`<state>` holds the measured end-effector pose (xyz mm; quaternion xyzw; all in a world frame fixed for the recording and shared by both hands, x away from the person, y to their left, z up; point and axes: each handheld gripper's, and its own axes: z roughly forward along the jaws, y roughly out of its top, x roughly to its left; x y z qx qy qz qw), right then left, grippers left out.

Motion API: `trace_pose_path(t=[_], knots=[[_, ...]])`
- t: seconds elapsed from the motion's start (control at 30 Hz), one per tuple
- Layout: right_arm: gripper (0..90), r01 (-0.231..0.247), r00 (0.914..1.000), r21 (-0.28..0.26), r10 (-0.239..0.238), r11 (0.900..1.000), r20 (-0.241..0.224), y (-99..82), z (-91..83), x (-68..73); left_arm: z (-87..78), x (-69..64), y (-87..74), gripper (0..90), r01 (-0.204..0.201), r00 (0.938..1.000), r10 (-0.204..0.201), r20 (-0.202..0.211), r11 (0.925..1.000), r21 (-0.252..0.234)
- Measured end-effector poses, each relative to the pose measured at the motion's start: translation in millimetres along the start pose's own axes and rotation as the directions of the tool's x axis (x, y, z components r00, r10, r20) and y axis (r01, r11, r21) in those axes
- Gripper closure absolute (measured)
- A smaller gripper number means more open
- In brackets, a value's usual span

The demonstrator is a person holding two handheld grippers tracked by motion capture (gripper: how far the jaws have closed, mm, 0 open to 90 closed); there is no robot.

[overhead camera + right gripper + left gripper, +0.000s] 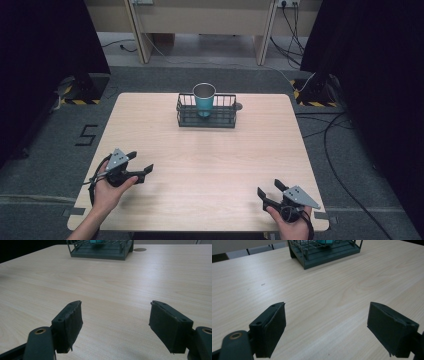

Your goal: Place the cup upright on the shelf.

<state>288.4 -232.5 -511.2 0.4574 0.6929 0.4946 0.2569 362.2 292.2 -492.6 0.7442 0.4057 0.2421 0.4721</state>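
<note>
From my right gripper [116,325] cam I've got both black jaws spread wide, nothing between them but bare light-wood table [125,285]. Way off at the far end sits a dark wire basket [100,251] with something teal [96,241] poking in at the top edge — can't tell what it is from here. Just right of the basket there's a small round dark disc [139,249] set in the tabletop.

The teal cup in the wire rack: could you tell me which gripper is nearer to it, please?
Left. The left gripper sits near the table's left front, closer to the teal cup; the right gripper sits at the right front edge, farther back.
</note>
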Motion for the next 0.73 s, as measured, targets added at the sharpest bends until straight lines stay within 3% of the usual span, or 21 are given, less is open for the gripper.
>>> trace_pose_path(t=[0.17, 0.4, 0.73], knots=[[26.9, 0.002, 1.0, 0.0, -0.002, 1.0, 0.001, 0.0, 0.0, 0.1, 0.5, -2.9, -13.3, 15.2, 0.021, 0.9998, -0.021, 0.001, 0.9998, -0.001], [26.9, 0.004, 1.0, 0.004, -0.004, 1.0, -0.005, 0.1, 0.3, 0.2, -2.6, -6.3, -16.1, 15.4, 0.041, 0.9992, -0.04, 0.006, 0.998, -0.049], [26.1, -0.002, 1.0, -0.003, 0.002, 1.0, 0.004, 0.0, -0.1, -0.2, -9.8, 1.2, -20.5, 15.4, 0.049, 0.9987, -0.05, -0.014, 0.9969, -0.062]])
